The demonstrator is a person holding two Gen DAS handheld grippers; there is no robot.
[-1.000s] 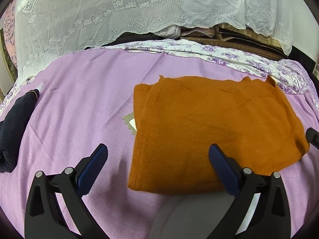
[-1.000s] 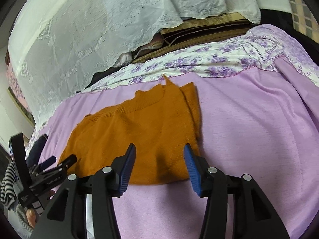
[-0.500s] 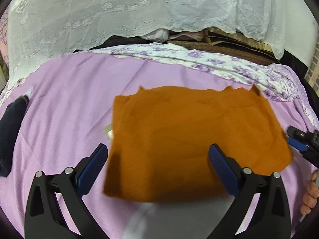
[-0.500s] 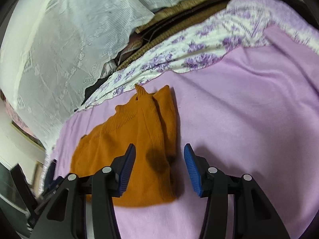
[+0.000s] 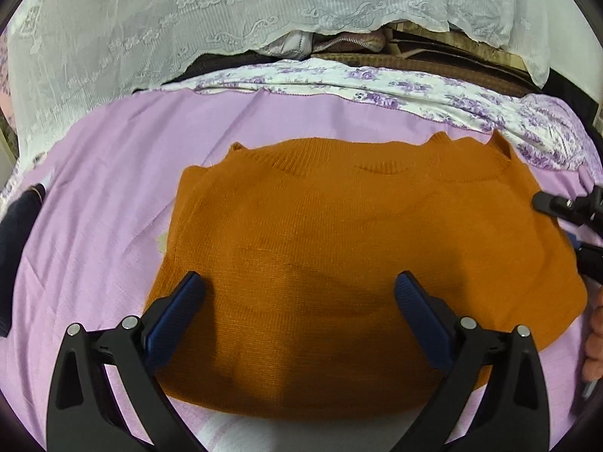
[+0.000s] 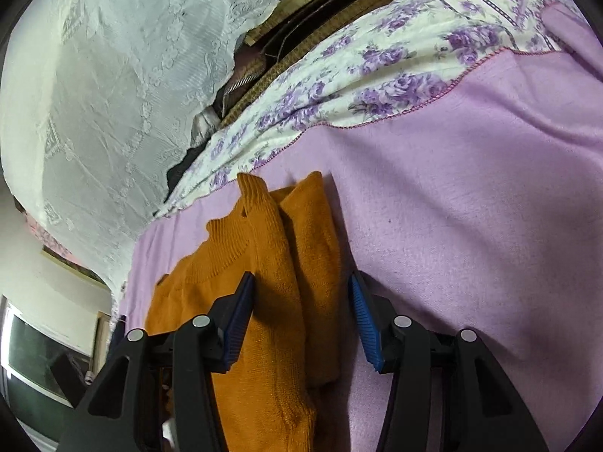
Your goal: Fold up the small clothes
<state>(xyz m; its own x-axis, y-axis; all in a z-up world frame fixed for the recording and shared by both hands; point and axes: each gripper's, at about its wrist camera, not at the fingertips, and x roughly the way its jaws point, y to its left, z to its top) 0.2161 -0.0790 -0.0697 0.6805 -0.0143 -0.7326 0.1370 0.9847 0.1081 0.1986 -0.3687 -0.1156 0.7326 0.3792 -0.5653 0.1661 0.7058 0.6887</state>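
A: Entry. Where is the garment?

B: Orange knit sweater, folded flat on the lilac bedspread, roughly mid-bed. Collar end points toward the far edge, where a floral sheet and a white lace cloth lie.

A: Left gripper?

B: Jaws wide apart, hovering above the near half of the sweater. Blue pads clear of the knit, nothing between them gripped.

A: Right gripper?

B: Partly open, straddling the sweater's right side edge, where the folded-in sleeve lies. The fabric sits between the pads, but they do not press on it. One pad stands over the knit, the other over the bare bedspread.

A: Anything else on the bed?

B: Dark navy garment at the left edge, well apart from the sweater. In the left wrist view the right gripper's black frame shows at the sweater's right edge, with part of a hand below it.
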